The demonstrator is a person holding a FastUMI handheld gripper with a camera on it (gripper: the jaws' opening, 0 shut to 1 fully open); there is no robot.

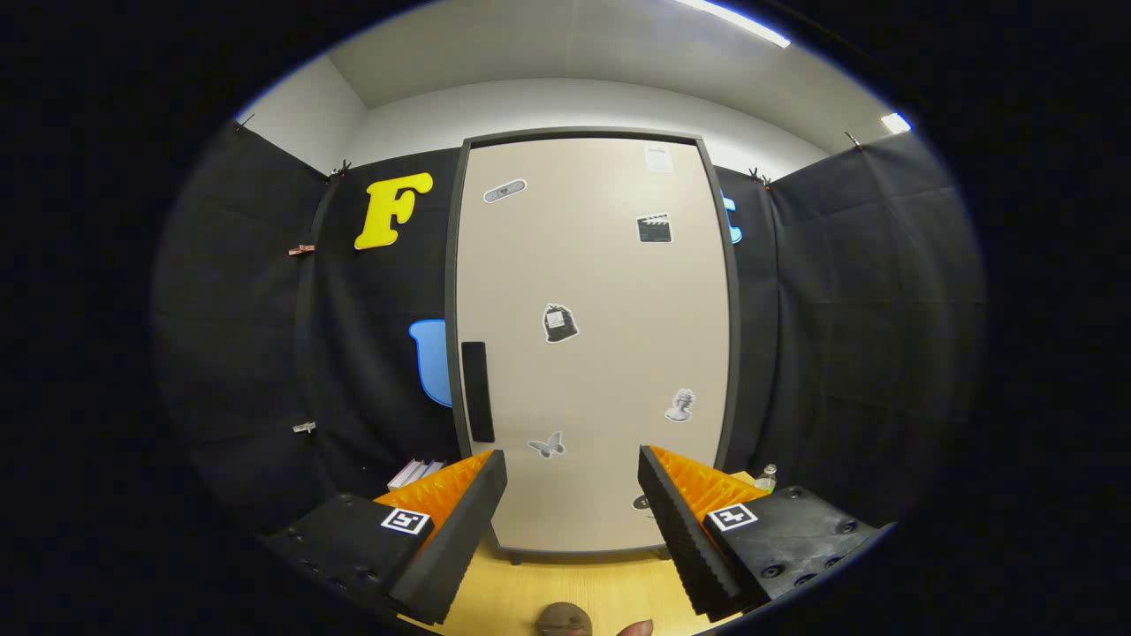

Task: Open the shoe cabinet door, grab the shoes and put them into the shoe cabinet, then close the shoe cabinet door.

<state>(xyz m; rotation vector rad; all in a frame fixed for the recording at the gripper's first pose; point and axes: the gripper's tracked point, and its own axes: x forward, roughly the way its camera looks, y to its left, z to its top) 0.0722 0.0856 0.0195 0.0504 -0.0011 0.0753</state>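
Wooden floor (583, 587), cabinet (592, 353) ahead, door shut – I hold gripper (573, 495) spread wide, empty, squared on it; handle (477, 390) beyond left finger – likely first target.

shoe cabinet (592, 353): one, its door shut
door handle (477, 390): one
stickers on the door: seven
gripper (573, 512): one, with two fingers held wide apart
bottle (766, 478): one
shoe (564, 619): one
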